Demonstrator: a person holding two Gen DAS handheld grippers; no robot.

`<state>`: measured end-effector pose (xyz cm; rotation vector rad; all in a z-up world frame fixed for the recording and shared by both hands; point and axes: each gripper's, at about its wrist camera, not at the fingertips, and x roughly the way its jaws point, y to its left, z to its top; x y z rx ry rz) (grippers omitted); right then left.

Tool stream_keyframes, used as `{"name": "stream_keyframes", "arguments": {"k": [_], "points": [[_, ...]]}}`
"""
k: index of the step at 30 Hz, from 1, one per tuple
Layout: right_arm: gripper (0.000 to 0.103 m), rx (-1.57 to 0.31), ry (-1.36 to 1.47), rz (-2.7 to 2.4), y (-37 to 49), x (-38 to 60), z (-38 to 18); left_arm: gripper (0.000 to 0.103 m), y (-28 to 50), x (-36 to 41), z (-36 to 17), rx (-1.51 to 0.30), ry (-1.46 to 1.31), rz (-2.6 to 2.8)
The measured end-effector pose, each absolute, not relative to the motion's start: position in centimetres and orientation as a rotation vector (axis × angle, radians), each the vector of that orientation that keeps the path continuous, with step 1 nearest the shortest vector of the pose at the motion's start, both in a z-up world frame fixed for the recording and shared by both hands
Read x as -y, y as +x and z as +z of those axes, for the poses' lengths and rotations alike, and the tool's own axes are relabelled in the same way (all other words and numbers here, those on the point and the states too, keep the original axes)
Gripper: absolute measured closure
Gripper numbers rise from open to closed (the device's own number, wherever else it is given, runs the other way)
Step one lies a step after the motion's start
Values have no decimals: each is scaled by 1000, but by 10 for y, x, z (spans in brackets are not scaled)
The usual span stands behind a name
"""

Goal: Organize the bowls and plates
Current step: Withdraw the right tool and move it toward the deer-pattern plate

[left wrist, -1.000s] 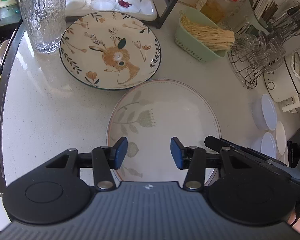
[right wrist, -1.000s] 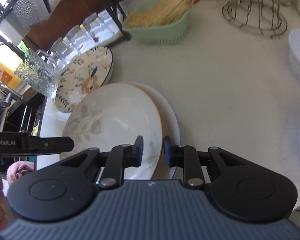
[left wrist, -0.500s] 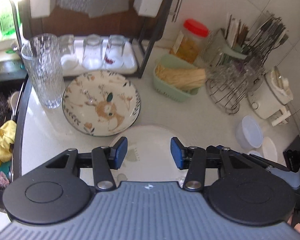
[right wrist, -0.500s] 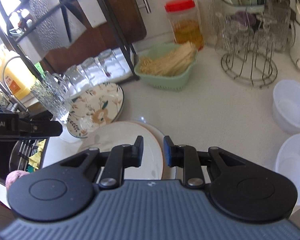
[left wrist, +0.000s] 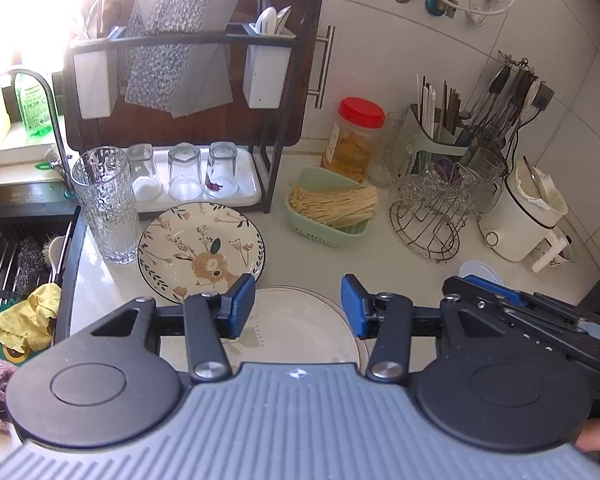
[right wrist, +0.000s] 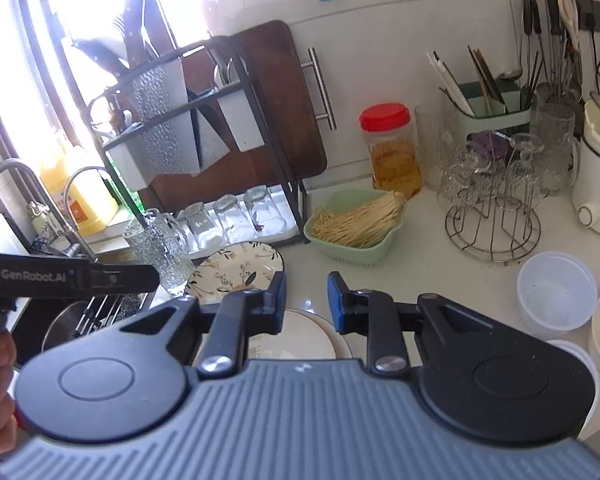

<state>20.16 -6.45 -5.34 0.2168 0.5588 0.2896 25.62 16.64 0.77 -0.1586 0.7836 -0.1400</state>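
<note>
Nearest the front edge of the white counter (left wrist: pixel 292 256), the left gripper (left wrist: pixel 298 312) hung in the air with its blue pads spread apart and nothing between them. The right gripper (right wrist: pixel 307 302) hovered beside it, its jaws parted by a narrower gap, also empty. Both stood clear above the pale floral plate (left wrist: pixel 296 332), which lay flat near the counter's front edge on top of another plate whose white rim (right wrist: pixel 342 346) peeked out on the right.

Just behind it, toward the sink edge, lay the deer-patterned plate (left wrist: pixel 200 248), flat on the counter and apart from the pale one. A tall textured glass (left wrist: pixel 106 204) stood upright just beside its left rim. At the counter's right side sat clear plastic bowls (right wrist: pixel 556 294), near one another.

Farther back, a green basket (left wrist: pixel 330 212) of dry noodles stood in the middle of the counter, with a wire glass stand (left wrist: pixel 430 216) to its right and a white cooker (left wrist: pixel 528 216) beyond that. At the back edge, a black rack (left wrist: pixel 188 92) held three upturned glasses on a white tray (left wrist: pixel 198 188), and a red-lidded jar (left wrist: pixel 354 140) stood against the wall.
</note>
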Motion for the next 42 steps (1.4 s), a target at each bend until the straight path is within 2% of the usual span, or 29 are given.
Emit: {"name": "stream_keyframes", "arguments": {"k": [27,36,42], "points": [[77,-528,174,320,123,142,-47,50,183,-82,20,-711,-168,-106],[77,-531,161,348,105,149,-52,50,145,-70,-1,-770,-195,-65],[77,-538,142,361,104,146,-58,39,133,-78,-14,-780,-191,-14]]}}
